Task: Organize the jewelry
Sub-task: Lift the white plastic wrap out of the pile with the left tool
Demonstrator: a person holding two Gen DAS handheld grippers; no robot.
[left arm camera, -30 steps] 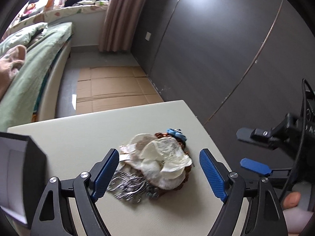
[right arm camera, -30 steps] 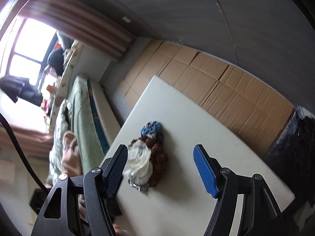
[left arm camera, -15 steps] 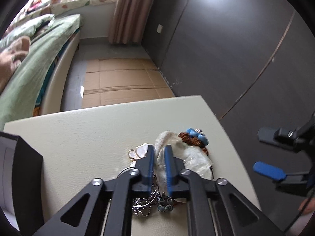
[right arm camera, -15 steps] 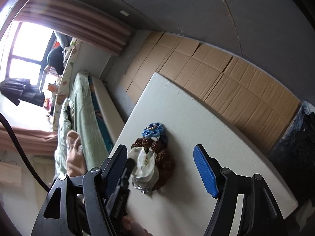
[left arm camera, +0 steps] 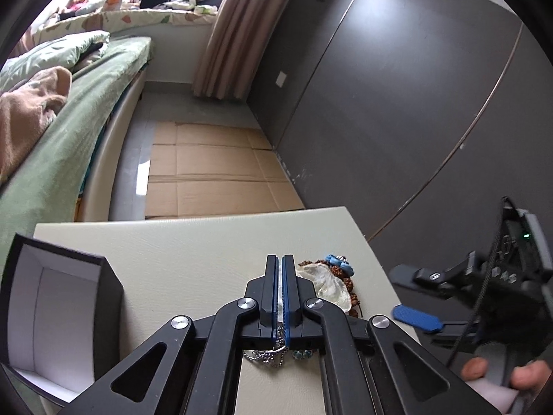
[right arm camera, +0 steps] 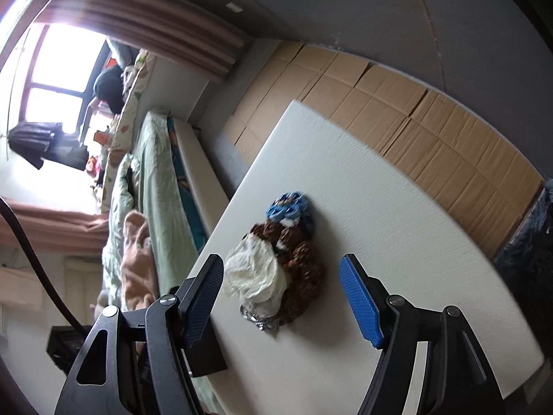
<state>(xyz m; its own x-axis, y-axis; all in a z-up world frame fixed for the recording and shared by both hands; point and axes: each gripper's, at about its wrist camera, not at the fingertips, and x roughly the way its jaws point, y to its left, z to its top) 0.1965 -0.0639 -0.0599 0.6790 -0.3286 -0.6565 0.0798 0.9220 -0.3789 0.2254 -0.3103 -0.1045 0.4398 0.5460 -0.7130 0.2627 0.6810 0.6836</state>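
Note:
A jewelry pile lies on the pale table [left arm camera: 193,242]: a white shell-like piece [right arm camera: 255,273], brown beads [right arm camera: 304,263], blue beads [right arm camera: 287,207] and a silver chain [right arm camera: 259,321]. My left gripper [left arm camera: 280,269] is shut on the silver chain [left arm camera: 269,354], which hangs below the closed fingers, lifted just left of the pile [left arm camera: 328,283]. My right gripper [right arm camera: 283,297] is open, its fingers straddling the pile from above. It also shows at the right in the left wrist view [left arm camera: 411,294].
An open black box with a white inside [left arm camera: 58,307] stands at the table's left. A bed with green bedding [left arm camera: 69,138] runs along the left. Cardboard sheets [left arm camera: 207,173] cover the floor beyond the table. A dark wall [left arm camera: 397,103] is on the right.
My left gripper closed over the left side of the pile and has risen with the silver chain pinched in it. My right gripper stayed open and edged closer to the pile.

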